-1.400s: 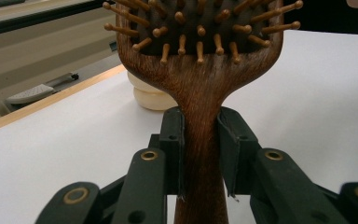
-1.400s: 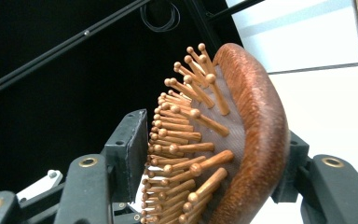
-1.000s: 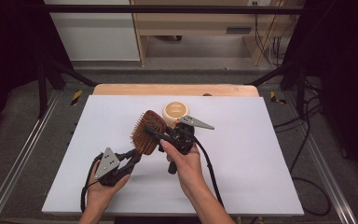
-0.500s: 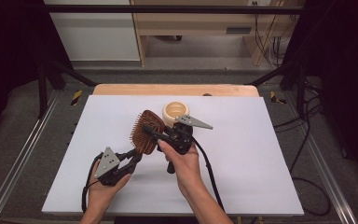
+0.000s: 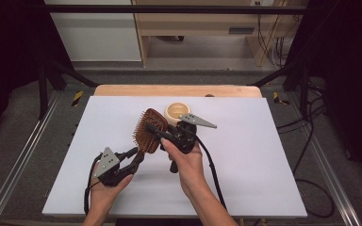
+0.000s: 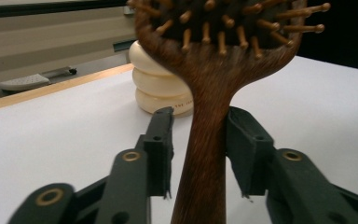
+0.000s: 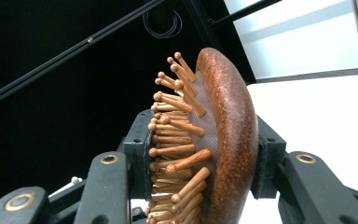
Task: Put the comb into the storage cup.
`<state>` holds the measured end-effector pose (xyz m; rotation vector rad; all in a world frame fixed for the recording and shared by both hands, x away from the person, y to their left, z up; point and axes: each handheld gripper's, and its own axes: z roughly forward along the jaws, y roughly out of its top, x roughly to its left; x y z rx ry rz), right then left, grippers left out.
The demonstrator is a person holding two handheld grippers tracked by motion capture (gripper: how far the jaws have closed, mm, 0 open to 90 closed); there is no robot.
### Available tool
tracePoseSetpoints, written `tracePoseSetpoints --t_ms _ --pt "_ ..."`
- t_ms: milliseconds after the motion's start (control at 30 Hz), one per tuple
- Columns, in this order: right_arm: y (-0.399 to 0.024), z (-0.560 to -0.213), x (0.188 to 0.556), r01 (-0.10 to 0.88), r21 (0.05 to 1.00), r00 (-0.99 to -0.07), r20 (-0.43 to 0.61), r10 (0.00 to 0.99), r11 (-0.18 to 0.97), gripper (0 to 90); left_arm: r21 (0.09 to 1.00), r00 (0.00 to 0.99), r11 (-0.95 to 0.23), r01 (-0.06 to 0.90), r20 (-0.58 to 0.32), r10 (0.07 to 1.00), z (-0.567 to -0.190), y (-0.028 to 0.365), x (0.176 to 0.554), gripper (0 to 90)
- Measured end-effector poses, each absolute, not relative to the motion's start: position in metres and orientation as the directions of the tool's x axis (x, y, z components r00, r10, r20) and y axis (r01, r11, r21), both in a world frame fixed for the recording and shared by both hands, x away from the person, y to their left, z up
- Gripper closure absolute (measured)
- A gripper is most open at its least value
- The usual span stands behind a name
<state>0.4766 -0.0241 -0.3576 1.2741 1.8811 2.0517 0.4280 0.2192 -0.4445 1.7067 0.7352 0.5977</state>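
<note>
Nearest the front edge of the tabletop [image 5: 245, 188], the left gripper [image 5: 134, 157] has just been opening its jaws: in the left gripper view the hairbrush [image 6: 214, 93] handle stands between the two pads with a sliver of daylight on either side, so that grip looks released, though the handle is not yet out from between them. A little farther in, the right gripper [image 5: 154, 130] is clamped across the brush head, one pad pressing on the wooden pins [image 7: 177, 140] and the other on the rounded back, as the right gripper view shows close up. The brush is therefore held in the air above the middle of the tabletop, tilted, head pointing toward the far edge, and carried by the right gripper alone. I take this as a handover from left to right, nearly finished; the left gripper need only draw clear. Just beyond the brush head, toward the far edge, sits a cream ribbed cup [image 5: 175, 113].
</note>
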Motion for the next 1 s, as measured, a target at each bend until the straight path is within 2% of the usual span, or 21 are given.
tracePoseSetpoints --t_ms 167,233,500,633,1000 --pt "-0.029 -0.355 0.481 0.443 0.864 -0.647 0.493 0.582 -0.24 52.3 0.974 0.661 -0.128 0.185 -0.027 0.75 -0.447 0.221 0.431 44.8" --pt "-0.031 -0.355 0.483 0.441 0.867 -0.644 0.487 0.59 -0.234 52.2 0.975 0.64 -0.12 0.187 -0.029 0.768 -0.448 0.22 0.432 36.1" --pt "-0.04 -0.356 0.495 0.437 0.869 -0.623 0.478 0.619 -0.232 52.0 0.975 0.597 -0.095 0.202 -0.045 0.801 -0.451 0.222 0.435 14.4" --pt "-0.045 -0.355 0.499 0.43 0.871 -0.619 0.476 0.624 -0.238 52.0 0.974 0.581 -0.09 0.209 -0.05 0.812 -0.451 0.223 0.436 8.8" --pt "-0.051 -0.345 0.51 0.416 0.876 -0.616 0.469 0.633 -0.244 51.9 0.978 0.569 -0.088 0.192 -0.038 0.822 -0.452 0.227 0.436 4.7"
